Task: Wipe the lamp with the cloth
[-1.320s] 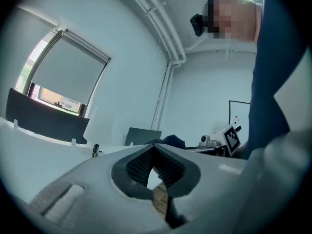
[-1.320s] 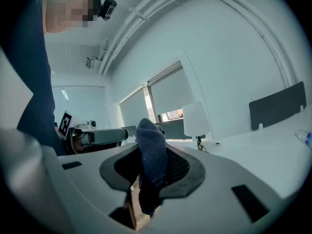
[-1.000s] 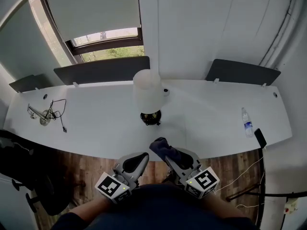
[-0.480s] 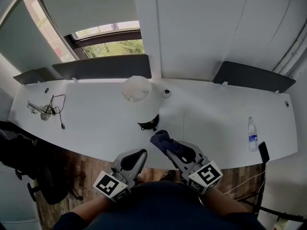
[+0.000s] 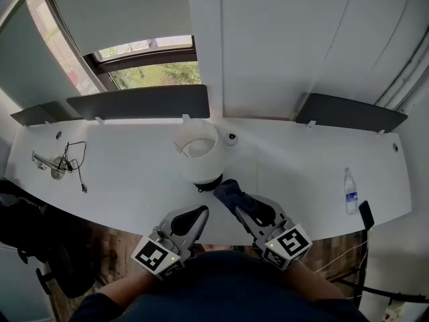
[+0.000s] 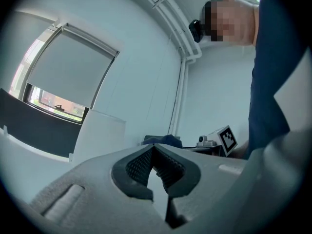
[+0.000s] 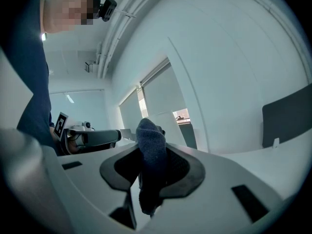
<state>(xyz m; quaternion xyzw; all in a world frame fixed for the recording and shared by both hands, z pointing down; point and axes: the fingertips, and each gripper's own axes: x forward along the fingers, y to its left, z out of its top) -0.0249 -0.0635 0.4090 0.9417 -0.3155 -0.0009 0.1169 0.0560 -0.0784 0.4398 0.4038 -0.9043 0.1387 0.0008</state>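
A white table lamp [image 5: 197, 156] with a round shade and a dark base stands on the long white desk [image 5: 120, 180], just ahead of me. My right gripper [image 5: 236, 200] is shut on a dark blue cloth [image 5: 228, 193], whose bunched end sits just right of the lamp's base. In the right gripper view the cloth [image 7: 152, 152] sticks up from between the jaws. My left gripper [image 5: 194, 215] is shut and holds nothing, below the lamp near the desk's front edge. The left gripper view shows the lamp's shade [image 6: 100, 133] at the left.
A plastic water bottle [image 5: 348, 190] and a dark phone [image 5: 365, 215] lie at the desk's right end. A metal clamp with a black cable [image 5: 59, 163] lies at the left end. Dark partition panels [image 5: 137, 101] line the back edge under a window.
Both grippers have moved forward to the lamp. The cloth's end now sits next to the lamp's base, and the view looks more steeply into the shade.
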